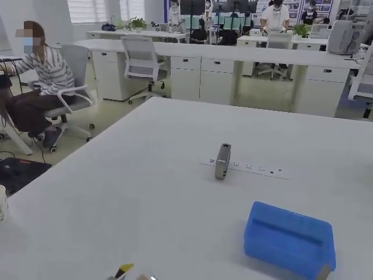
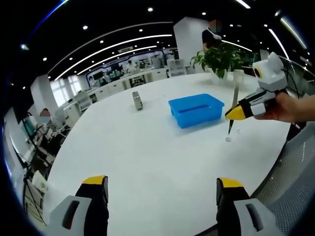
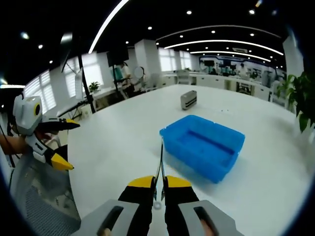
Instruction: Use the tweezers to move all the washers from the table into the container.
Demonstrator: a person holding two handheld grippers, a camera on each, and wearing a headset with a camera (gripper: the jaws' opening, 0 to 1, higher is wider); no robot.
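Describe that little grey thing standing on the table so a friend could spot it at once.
Start at the big white table and find the blue container near the close edge. Farther back stands a small grey box, set on edge. The container is wide and blue, while the box is narrow and grey.

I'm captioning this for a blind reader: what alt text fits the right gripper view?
The right tongs are shut on thin tweezers that point toward a blue container on a white table. The open left tongs hover at the left edge.
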